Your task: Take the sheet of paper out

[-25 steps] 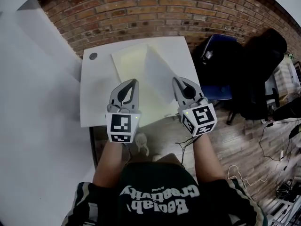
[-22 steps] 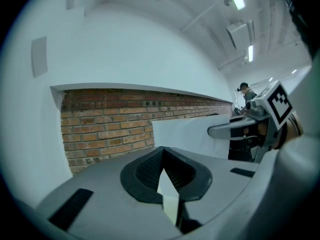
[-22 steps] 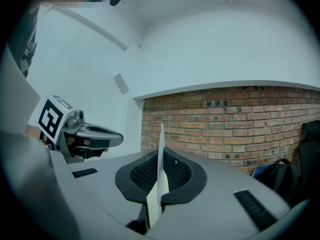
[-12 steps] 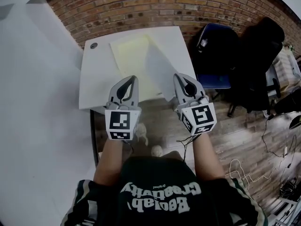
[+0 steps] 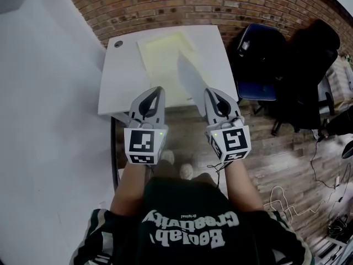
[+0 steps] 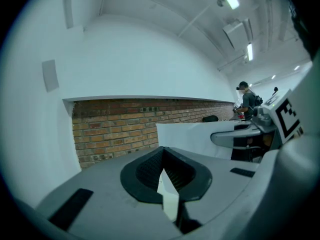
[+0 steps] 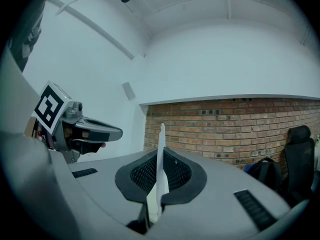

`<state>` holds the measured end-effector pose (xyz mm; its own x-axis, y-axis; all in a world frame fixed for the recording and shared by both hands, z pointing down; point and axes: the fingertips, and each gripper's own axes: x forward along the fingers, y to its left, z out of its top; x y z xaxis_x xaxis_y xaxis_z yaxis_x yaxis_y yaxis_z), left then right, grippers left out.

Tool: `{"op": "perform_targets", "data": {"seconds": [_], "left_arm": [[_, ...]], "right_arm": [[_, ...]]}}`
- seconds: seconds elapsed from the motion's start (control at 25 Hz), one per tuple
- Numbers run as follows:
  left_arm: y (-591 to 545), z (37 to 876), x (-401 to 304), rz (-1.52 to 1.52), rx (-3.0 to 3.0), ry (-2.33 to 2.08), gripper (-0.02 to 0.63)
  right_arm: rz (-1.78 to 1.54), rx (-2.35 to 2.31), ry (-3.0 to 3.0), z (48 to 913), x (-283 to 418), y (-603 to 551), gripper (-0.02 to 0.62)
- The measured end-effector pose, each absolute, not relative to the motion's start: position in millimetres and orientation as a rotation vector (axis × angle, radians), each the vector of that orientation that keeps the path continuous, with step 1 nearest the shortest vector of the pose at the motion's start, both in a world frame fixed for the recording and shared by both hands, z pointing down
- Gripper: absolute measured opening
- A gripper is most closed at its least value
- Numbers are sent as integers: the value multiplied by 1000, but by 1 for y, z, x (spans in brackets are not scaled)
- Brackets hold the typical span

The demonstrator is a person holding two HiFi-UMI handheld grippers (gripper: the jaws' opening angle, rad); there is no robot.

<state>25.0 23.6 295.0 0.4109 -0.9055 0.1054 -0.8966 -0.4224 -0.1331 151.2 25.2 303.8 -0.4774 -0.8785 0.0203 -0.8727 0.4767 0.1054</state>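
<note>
A white sheet of paper [image 5: 187,73] rises off the pale yellow folder [image 5: 162,57] that lies on the white table [image 5: 118,87]. My right gripper [image 5: 211,93] is shut on the sheet's near edge; in the right gripper view the paper [image 7: 160,149] stands edge-on between the closed jaws of the right gripper [image 7: 160,156]. My left gripper [image 5: 156,91] is level with it over the table's near part. In the left gripper view the left gripper [image 6: 164,170] is shut with a strip of white paper [image 6: 169,196] between its jaws, and the sheet [image 6: 195,134] stretches toward the right gripper [image 6: 240,136].
A small dark round thing [image 5: 118,43] sits at the table's far left corner. A brick wall [image 5: 182,4] runs behind the table. A blue and black office chair [image 5: 262,59] with dark bags stands to the right. Cables [image 5: 292,197] lie on the wooden floor.
Both grippers have drawn back toward the table's near edge, side by side. The white sheet has come further out of the yellow folder, which has stayed in place on the table.
</note>
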Motion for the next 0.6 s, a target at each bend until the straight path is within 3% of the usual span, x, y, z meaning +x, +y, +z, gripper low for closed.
{"op": "perform_targets", "data": {"seconds": [0.6], "left_arm": [[40,292,19,-231,-2563,1673,0]], "right_arm": [[-182,1568,-2633,299,144,36,-6]]}}
